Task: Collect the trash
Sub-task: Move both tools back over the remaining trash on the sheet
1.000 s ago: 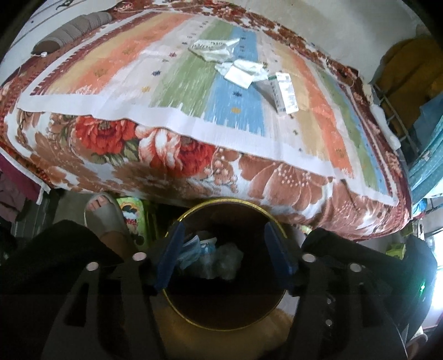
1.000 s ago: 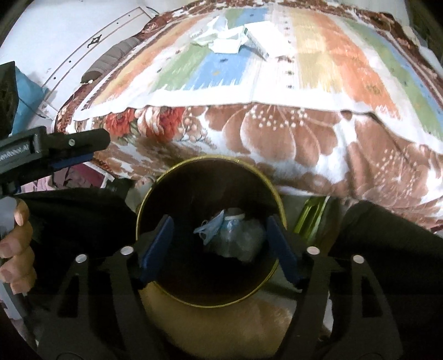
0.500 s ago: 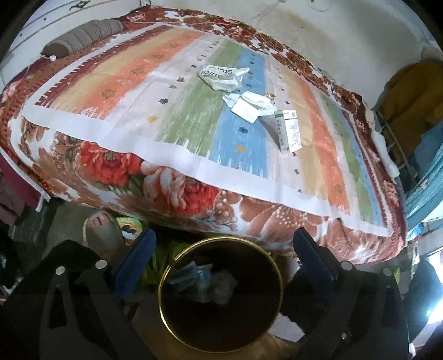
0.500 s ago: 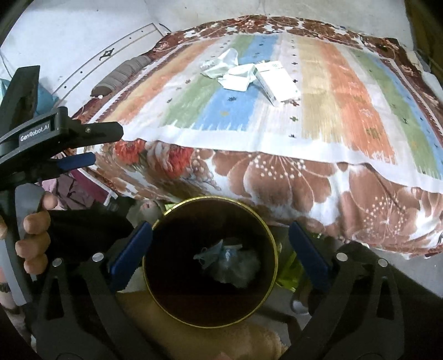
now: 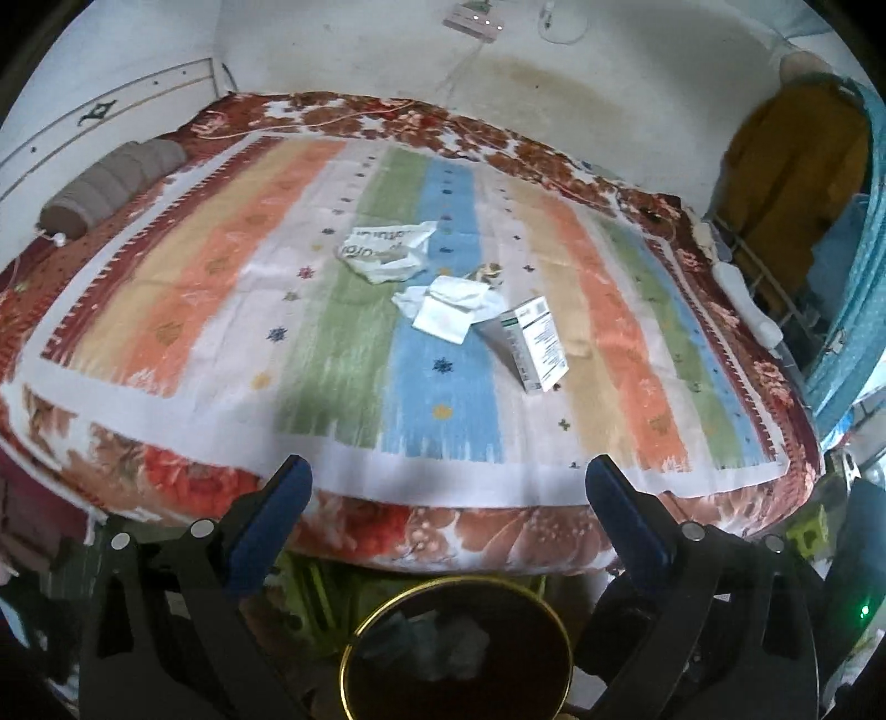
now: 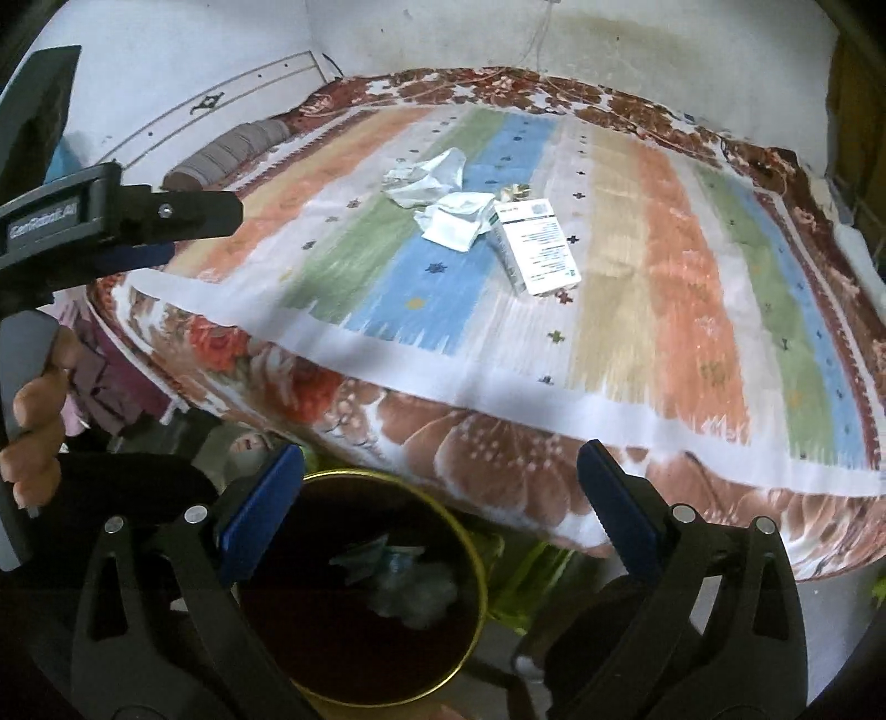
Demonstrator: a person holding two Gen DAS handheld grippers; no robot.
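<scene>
A dark round bin with a gold rim (image 5: 354, 637) (image 6: 476, 559) stands on the floor below the bed's near edge, with crumpled blue and clear trash (image 6: 404, 576) inside. On the striped bedspread (image 5: 166, 332) lie a white carton (image 5: 534, 343) (image 6: 540, 243), crumpled white papers (image 5: 451, 307) (image 6: 457, 221) and a printed wrapper (image 5: 387, 249) (image 6: 426, 177). My left gripper (image 5: 448, 476) hangs open above the bin, nothing between its blue pads. My right gripper (image 6: 440, 465) is open too, over the bin's rim. A hand (image 6: 33, 421) holds the left gripper's handle at the right wrist view's left edge.
A grey rolled bolster (image 5: 111, 183) lies at the bed's far left. Yellow cloth hangs on a rack (image 5: 792, 160) at the right, beside a teal curtain (image 5: 853, 310). A cable and power strip (image 5: 476, 16) sit on the wall behind the bed.
Both grippers' jaws have spread wide and both have risen and tilted up from the bin. The bin has slid toward the bottom of each view, and the bed now fills them.
</scene>
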